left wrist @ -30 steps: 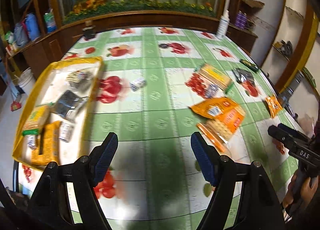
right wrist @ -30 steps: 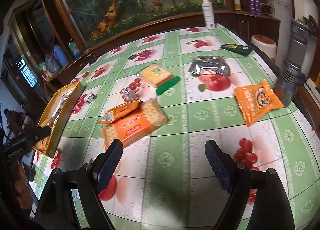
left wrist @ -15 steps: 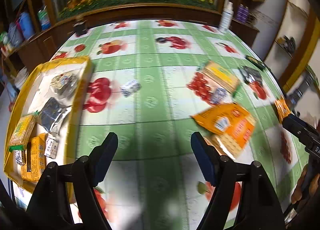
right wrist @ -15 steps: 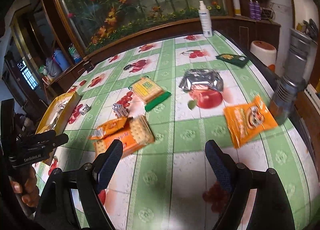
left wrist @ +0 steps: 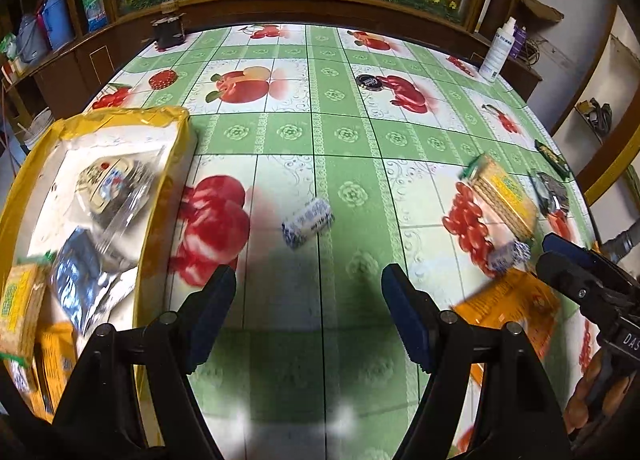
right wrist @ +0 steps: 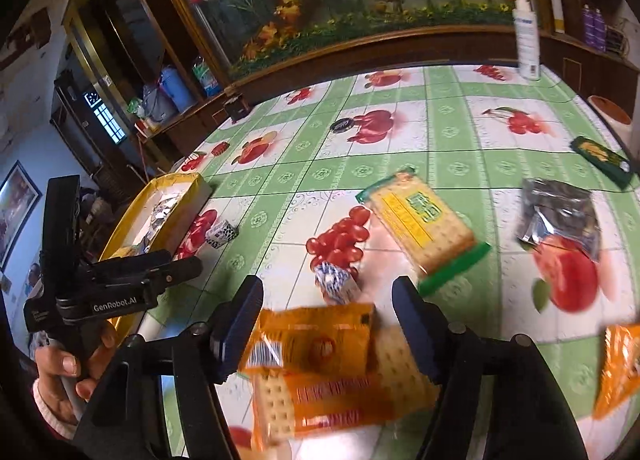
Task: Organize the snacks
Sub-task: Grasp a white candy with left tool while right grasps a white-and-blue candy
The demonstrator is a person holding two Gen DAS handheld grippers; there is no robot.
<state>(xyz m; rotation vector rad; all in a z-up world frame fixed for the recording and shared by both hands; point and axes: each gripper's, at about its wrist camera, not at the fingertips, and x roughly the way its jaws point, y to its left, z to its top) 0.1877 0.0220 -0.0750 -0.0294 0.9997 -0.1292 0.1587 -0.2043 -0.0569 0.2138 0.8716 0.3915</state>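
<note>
Fruit-print tablecloth (left wrist: 320, 132) strewn with snacks, yellow tray (left wrist: 24, 180) at its left edge already part-filled; both grippers over loose packets.
Risk: right gripper (right wrist: 326, 324), jaws closing, has the orange packet (right wrist: 312, 344) between them atop the cracker pack (right wrist: 332, 396), no pad contact seen yet; it may pinch both or slide the top one off; left gripper (left wrist: 308, 320) wide open, empty, small blue-white candy (left wrist: 307, 222) just ahead of its tips, rounded so could roll away.
</note>
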